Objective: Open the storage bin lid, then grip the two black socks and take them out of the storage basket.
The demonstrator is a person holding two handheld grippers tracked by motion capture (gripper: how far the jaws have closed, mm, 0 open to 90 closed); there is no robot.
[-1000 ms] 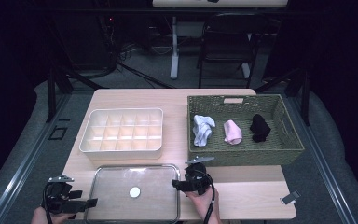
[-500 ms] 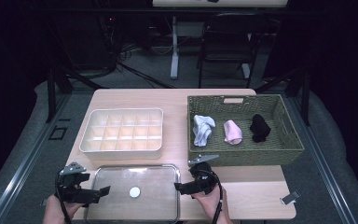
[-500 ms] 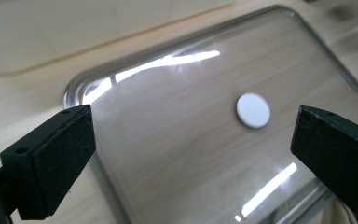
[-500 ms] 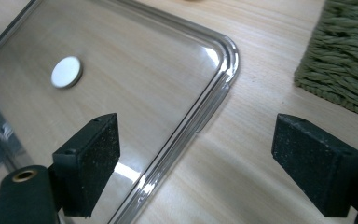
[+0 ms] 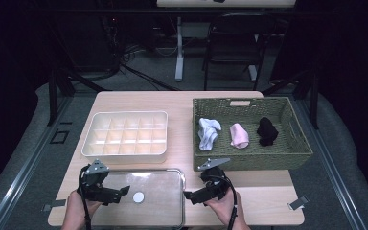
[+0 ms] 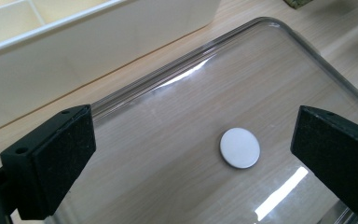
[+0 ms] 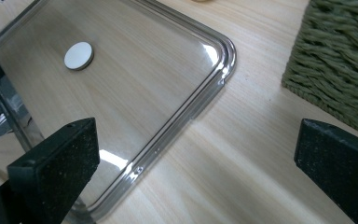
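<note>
The clear lid [image 5: 139, 197] is being approached by both released grippers [image 5: 124, 190] [image 5: 188, 195]; opposite edges should be gripped evenly.

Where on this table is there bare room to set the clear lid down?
Bare wood runs along the far edge of the table behind the divided tray, and at the near right corner below the basket. The near left is crowded: the clear lid lies between the left gripper and right gripper.
</note>
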